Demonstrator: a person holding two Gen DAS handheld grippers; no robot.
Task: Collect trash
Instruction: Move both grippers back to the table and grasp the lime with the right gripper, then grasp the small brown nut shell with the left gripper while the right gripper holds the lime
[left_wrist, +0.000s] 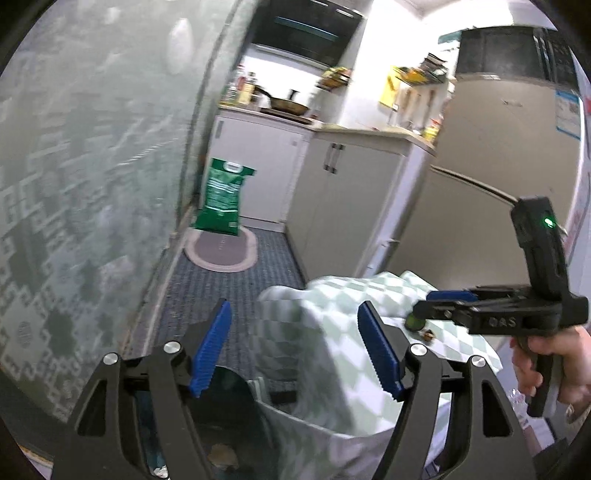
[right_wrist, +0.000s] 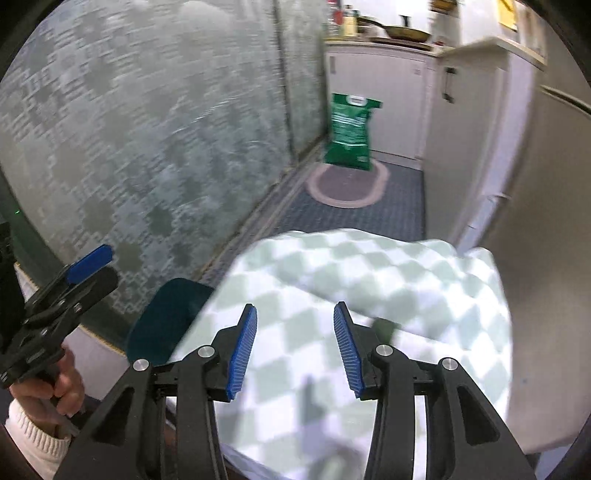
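Nearest us, our left gripper (left_wrist: 295, 347) hangs with its jaws spread wide and empty above a dark bin (left_wrist: 221, 406), whose contents we cannot make out. Our right gripper (right_wrist: 293, 347) is likewise parted and empty over the green-checked cloth (right_wrist: 369, 280), which blurs and hides whatever it drapes. A small dark green scrap (left_wrist: 414, 322) lies on the cloth at the right gripper's tip. Farther off, a green bag (right_wrist: 351, 131) stands by an oval mat (right_wrist: 347, 186), before white cabinets (left_wrist: 347, 195).

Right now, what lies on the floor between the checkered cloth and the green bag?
In both wrist views: patterned floor, then an oval mat where the green bag stands, beyond the checkered cloth.
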